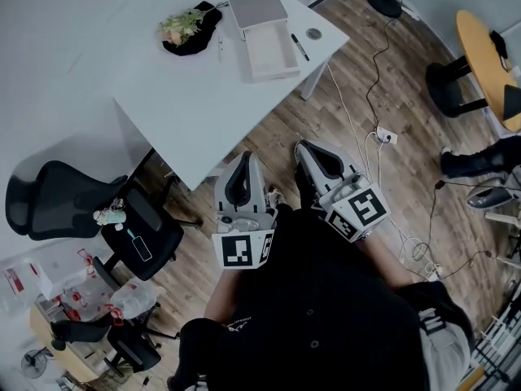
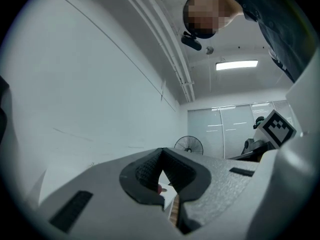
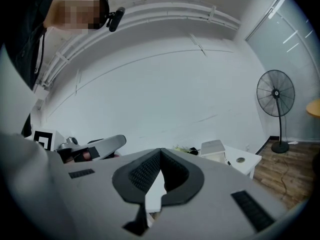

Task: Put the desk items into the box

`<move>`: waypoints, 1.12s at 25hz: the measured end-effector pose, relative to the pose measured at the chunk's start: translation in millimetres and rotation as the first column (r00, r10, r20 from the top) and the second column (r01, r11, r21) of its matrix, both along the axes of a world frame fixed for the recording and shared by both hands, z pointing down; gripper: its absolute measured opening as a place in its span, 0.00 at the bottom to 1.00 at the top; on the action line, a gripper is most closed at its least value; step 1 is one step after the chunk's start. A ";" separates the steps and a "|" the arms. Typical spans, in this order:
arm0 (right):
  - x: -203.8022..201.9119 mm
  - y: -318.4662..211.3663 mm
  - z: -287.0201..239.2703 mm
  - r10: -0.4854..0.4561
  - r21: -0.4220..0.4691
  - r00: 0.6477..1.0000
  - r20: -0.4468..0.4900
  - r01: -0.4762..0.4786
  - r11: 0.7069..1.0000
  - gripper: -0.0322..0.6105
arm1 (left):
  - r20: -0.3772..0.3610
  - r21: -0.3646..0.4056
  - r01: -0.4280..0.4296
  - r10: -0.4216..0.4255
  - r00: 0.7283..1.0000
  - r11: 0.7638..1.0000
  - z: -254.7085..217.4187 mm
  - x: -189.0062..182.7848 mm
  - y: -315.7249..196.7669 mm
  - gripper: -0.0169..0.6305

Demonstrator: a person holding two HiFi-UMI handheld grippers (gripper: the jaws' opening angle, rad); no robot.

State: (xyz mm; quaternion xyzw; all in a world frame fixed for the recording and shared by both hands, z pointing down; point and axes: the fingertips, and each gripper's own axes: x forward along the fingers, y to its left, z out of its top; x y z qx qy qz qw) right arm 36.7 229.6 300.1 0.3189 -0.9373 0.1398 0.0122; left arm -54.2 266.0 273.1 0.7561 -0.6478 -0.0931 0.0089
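Seen from the head camera, a person stands on a wooden floor [image 1: 326,129], well back from a white desk [image 1: 187,104]. Both tools are held close to the body, pointing toward the desk.

The left tool [image 1: 243,156] is clenched: in its own view the dark ribbed jaws meet at their tips, with nothing between them. The right tool [image 1: 306,147] is clenched the same way, also empty, and sits just beside the left one.

The things for the task lie at the far end of the desk, well apart from both tools. An open beige box [image 1: 269,51] sits there, with its lid [image 1: 256,5] touching its far edge. A black pen [image 1: 299,46] lies on the desk just right of the box. A small round disc [image 1: 314,33] sits near the desk corner. Left of the box is a black cloth [image 1: 199,31] with greenery [image 1: 181,24] on it. A thin white stick [image 1: 220,49] lies between the cloth and the box.

A black chair [image 1: 73,206] stands left of the desk.
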 end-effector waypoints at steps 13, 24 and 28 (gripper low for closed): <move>-16.9 -114.0 9.2 -0.083 -0.033 0.996 0.012 0.084 0.996 0.05 | 0.031 -0.064 0.078 -0.076 0.997 0.995 18.5 -11.2 -96.1 0.04; -20.0 -207.2 9.4 -0.210 -0.050 0.976 0.048 0.213 0.976 0.05 | 0.067 -0.109 0.226 -0.220 0.973 0.968 20.5 -13.7 -176.9 0.04; -21.0 -230.4 13.4 -0.262 -0.046 0.964 0.052 0.265 0.963 0.05 | 0.111 -0.121 0.261 -0.248 0.962 0.958 26.0 -8.7 -200.9 0.04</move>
